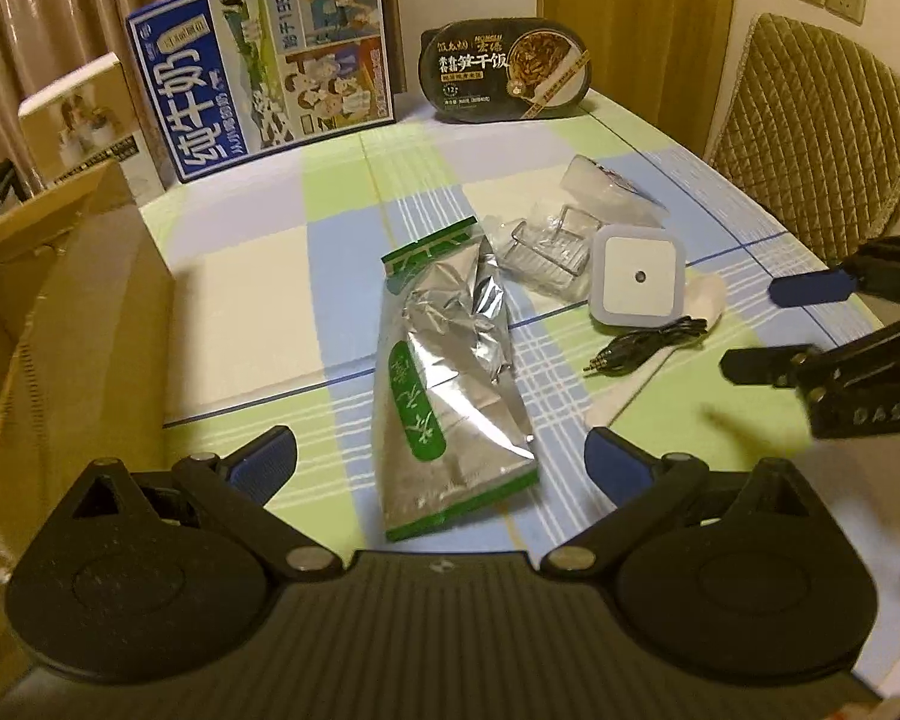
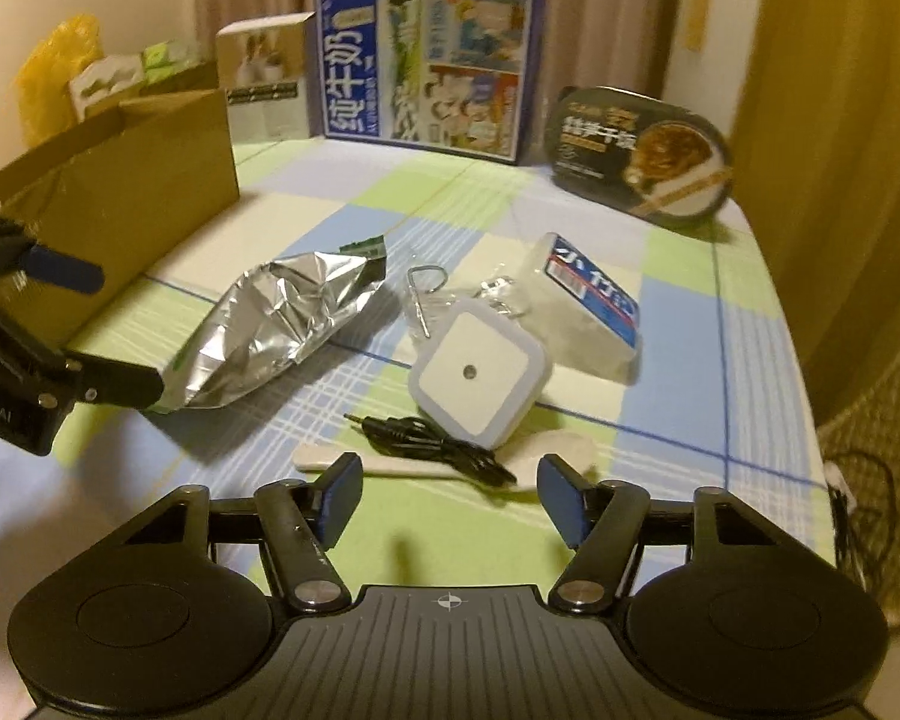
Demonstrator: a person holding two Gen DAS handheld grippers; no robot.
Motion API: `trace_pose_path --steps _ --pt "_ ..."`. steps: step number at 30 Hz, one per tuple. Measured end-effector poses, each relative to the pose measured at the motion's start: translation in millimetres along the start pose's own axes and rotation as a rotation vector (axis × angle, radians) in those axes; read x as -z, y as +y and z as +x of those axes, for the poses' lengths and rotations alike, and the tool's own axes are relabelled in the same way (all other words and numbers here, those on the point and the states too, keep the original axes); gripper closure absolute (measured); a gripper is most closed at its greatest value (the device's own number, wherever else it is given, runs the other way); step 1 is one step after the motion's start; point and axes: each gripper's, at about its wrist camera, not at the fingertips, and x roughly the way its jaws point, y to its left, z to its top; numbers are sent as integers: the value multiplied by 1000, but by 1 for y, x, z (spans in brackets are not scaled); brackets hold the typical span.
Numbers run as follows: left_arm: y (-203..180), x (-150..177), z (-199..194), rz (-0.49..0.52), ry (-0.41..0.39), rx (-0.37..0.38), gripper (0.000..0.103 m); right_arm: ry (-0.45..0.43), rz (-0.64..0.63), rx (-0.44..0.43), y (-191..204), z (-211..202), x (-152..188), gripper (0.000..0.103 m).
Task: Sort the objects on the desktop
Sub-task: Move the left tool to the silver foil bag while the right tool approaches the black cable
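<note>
Left gripper (image 1: 441, 462) stands spread wide above the near end of the foil pouch (image 1: 450, 384), its pads clear of it; right gripper (image 2: 450, 495) is partly spread with nothing between its fingers, hovering just short of the black cable (image 2: 432, 441) and the white spoon (image 2: 354, 461). Behind these on the checked tablecloth (image 2: 678, 312) lie the square night light (image 2: 479, 381), a wrapped wire rack (image 1: 546, 255) and a white packet (image 2: 588, 306). Farthest back stand the cardboard box (image 2: 126, 192), blue milk carton (image 2: 426, 66) and black meal tray (image 2: 642, 159).
</note>
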Motion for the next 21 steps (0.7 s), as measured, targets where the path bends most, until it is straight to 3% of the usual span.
trace_pose_path --steps 8,15,21 --pt "3 -1 31 15 17 30 14 47 -30 -26 -10 33 3 52" --pt "5 -2 53 6 37 45 14 58 -12 -42 -13 44 3 59" --pt "6 -4 67 -3 63 59 16 59 7 -31 -12 38 5 82"
